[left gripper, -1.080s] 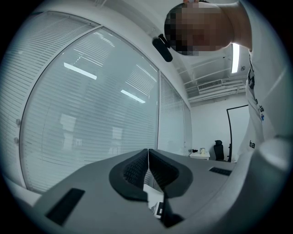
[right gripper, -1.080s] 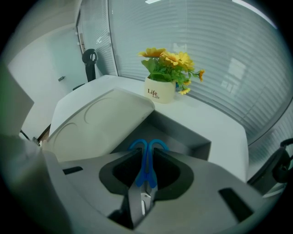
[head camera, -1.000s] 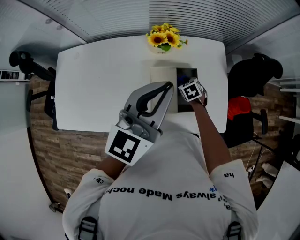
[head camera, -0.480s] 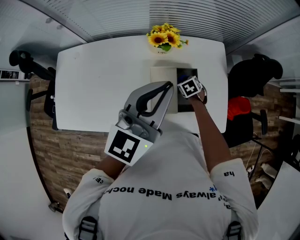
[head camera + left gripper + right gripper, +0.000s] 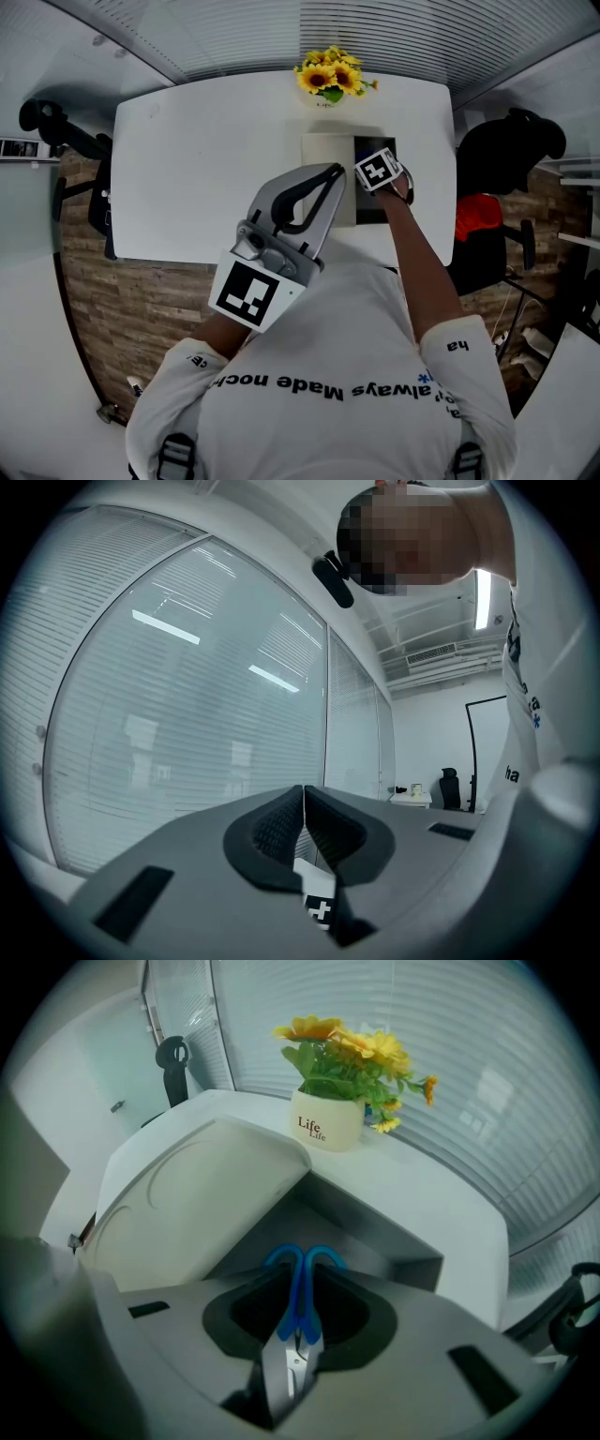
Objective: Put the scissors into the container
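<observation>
Right gripper (image 5: 302,1290): fingers clenched on scissors (image 5: 289,1365), lower centre, over open container (image 5: 375,1234). Left gripper (image 5: 303,808): fingers closed, empty. Risk: off-centre release drops scissors onto rim or desk (image 5: 441,1194).

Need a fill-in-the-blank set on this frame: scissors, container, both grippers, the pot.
1. The right gripper grips scissors with ___ handles.
2. The container beyond them stands ___.
3. The left gripper is empty, with its jaws ___.
4. The flower pot is printed with the word ___.
Missing words: blue; open; shut; Life.
</observation>
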{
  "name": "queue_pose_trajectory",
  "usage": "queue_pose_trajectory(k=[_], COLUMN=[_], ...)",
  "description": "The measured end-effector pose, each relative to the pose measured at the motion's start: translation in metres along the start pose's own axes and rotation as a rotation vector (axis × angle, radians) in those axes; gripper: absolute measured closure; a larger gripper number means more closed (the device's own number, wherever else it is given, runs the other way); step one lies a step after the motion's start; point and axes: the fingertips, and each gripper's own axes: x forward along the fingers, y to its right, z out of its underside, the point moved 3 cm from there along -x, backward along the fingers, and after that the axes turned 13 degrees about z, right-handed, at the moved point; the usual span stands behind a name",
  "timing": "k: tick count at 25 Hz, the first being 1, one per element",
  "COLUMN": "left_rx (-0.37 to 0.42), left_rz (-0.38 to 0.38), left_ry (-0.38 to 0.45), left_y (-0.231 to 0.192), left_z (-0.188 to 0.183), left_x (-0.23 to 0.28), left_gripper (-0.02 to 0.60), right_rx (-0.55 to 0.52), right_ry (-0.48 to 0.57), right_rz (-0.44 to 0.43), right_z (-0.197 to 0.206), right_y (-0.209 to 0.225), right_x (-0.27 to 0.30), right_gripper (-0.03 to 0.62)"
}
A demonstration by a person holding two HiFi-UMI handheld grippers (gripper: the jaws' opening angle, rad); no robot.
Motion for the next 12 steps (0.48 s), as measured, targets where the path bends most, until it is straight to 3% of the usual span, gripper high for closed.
queue_pose_trajectory(k=[12], left_rx=[-0.003], left_rz=[-0.005], left_ry=[0.003], left_y=[-0.0005], left_z=[0.0008], left_x=[-0.0003], left_gripper=[0.558], right_rx=[-0.048], right_ry=[-0.023], right_rz=[0.028], right_z=[0.0006], right_y=[0.0004], right_x=[0.003], right_gripper=[0.5])
